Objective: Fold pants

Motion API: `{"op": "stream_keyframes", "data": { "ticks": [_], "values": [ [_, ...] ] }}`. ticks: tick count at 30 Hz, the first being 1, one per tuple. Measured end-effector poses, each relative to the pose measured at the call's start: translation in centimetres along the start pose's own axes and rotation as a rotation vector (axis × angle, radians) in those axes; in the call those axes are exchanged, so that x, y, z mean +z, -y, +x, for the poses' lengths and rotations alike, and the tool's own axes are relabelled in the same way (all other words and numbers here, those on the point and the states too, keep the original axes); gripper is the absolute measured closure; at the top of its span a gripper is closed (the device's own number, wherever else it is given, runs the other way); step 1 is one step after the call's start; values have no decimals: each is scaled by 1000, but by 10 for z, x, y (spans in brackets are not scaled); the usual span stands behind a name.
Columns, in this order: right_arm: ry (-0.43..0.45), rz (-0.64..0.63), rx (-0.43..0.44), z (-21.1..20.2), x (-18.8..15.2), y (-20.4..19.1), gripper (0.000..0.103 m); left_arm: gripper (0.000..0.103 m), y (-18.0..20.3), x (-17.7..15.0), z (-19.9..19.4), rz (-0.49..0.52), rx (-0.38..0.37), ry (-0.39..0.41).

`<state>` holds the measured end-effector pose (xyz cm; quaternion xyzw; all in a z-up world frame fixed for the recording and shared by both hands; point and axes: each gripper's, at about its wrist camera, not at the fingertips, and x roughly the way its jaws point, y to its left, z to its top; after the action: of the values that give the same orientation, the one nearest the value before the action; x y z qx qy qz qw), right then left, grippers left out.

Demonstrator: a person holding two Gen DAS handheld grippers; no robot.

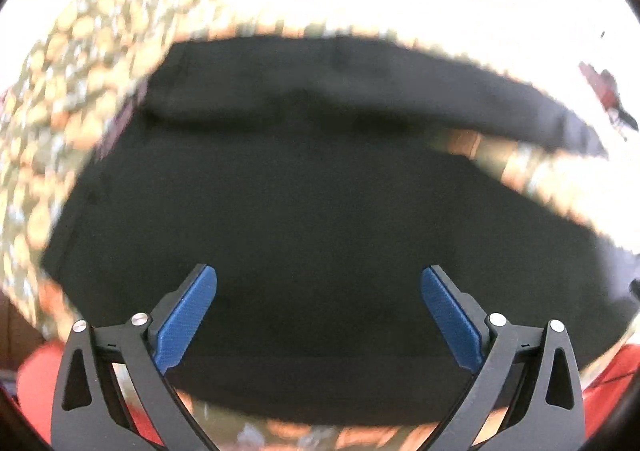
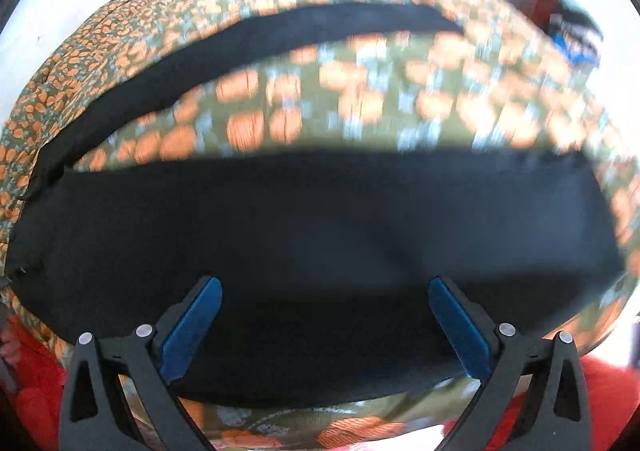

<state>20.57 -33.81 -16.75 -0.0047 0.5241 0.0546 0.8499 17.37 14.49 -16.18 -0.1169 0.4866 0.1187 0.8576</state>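
Both grippers hang wide apart and empty over the cloth: the left gripper (image 1: pixel 319 315) above the broad part of the black, soft fabric pants (image 1: pixel 280 219), the right gripper (image 2: pixel 325 325) above a long dark band of them (image 2: pixel 320 227). These pants lie spread on an orange-and-green patterned cover (image 2: pixel 360 103), which fills most of the bed or table beneath. Limp and light, they should sag and crease when lifted, so a pinch at a hem or outer edge looks best. Only the right view shows a second leg (image 2: pixel 224 43) curving far off; only the left shows a gap of cover between the legs (image 1: pixel 500 155).
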Motion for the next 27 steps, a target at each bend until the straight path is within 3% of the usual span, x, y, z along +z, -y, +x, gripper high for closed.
{"op": "stream_keyframes", "data": {
  "ticks": [3,8,10,12,13,14,16,18,20,22,26,27],
  "values": [
    [-11,-75,51,-12,41,-23,1,1,3,50,7,16,7,50],
    [9,-228,269,3,129,-112,1,1,-19,128,72,-24,202,97],
    [19,-292,332,23,159,-152,1,1,-40,135,107,-86,276,59],
    [26,-337,348,49,181,-180,1,0,-67,126,146,-137,302,-27],
    [16,-352,350,66,192,-192,1,0,-77,116,155,-153,254,-11],
    [-13,-365,347,92,204,-201,1,0,-82,109,152,-170,220,52],
    [-48,-385,335,126,217,-200,1,0,-80,103,147,-154,234,94],
    [-81,-405,288,162,232,-175,2,0,-79,100,147,-146,244,111],
    [-99,-385,202,193,248,-123,2,0,-80,97,147,-146,246,127],
    [-68,-337,151,204,264,-58,2,0,-78,96,147,-141,254,144],
    [-51,-103,-139,204,301,104,2,1,-78,99,154,-143,254,166],
    [-50,-54,-168,200,308,131,2,1,-78,98,155,-142,255,168]
  ]
}}
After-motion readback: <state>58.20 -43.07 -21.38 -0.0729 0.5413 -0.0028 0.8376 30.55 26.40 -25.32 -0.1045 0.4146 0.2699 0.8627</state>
